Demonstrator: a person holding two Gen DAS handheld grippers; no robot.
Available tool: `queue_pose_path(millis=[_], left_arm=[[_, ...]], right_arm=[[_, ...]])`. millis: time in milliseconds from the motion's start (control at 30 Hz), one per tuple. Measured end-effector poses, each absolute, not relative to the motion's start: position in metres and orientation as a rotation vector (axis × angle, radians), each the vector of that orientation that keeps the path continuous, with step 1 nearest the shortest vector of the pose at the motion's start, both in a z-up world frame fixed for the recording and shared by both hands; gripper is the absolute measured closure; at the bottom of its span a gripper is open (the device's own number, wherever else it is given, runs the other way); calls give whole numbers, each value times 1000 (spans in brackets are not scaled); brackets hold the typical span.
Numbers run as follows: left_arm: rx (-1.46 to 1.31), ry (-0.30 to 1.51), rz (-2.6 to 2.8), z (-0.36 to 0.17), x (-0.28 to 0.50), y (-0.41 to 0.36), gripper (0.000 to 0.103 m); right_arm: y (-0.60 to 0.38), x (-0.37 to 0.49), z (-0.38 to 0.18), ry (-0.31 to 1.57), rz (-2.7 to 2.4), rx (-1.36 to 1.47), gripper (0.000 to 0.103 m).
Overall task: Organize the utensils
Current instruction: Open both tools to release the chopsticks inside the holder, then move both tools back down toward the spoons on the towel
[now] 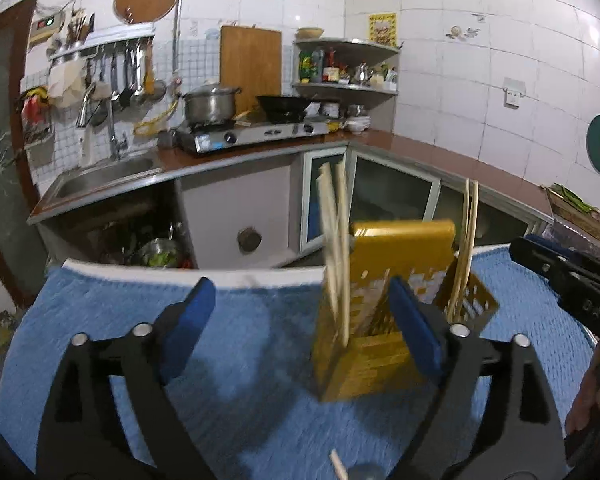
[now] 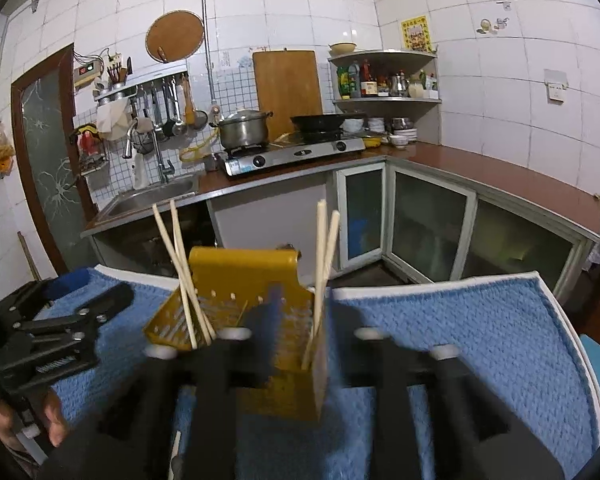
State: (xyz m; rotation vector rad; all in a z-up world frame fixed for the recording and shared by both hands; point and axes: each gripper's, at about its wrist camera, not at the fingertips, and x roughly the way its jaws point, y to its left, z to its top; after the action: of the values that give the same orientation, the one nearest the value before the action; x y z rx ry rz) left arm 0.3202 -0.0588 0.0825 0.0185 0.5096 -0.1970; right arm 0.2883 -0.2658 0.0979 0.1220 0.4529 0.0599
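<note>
My left tool (image 1: 304, 332) is spread wide over the blue towel (image 1: 112, 320) on the surface. A yellow holder (image 1: 384, 320) stands there with chopsticks (image 1: 336, 256) in both ends. My right tool (image 2: 300, 328) is blurred; I cannot tell its opening.

The holder (image 1: 384, 320) is mustard yellow with rows of small holes. The chopsticks (image 1: 334, 256) are pale cream. The towel (image 1: 100, 320) is blue with a knobbly weave and white edge. The left gripper (image 1: 304, 320) is black with blue pads (image 1: 192, 312).
</note>
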Motion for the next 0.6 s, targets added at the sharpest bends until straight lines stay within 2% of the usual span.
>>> queue_pose_path(millis=[33, 400, 600], left_arm=[[11, 523, -195, 81, 316, -54, 14], [40, 667, -147, 36, 254, -14, 6], [68, 719, -124, 7, 230, -6, 6]], right_arm=[[-264, 280, 97, 446, 48, 113, 43], [-251, 215, 52, 605, 15, 108, 43], [-240, 182, 17, 671, 10, 115, 43]])
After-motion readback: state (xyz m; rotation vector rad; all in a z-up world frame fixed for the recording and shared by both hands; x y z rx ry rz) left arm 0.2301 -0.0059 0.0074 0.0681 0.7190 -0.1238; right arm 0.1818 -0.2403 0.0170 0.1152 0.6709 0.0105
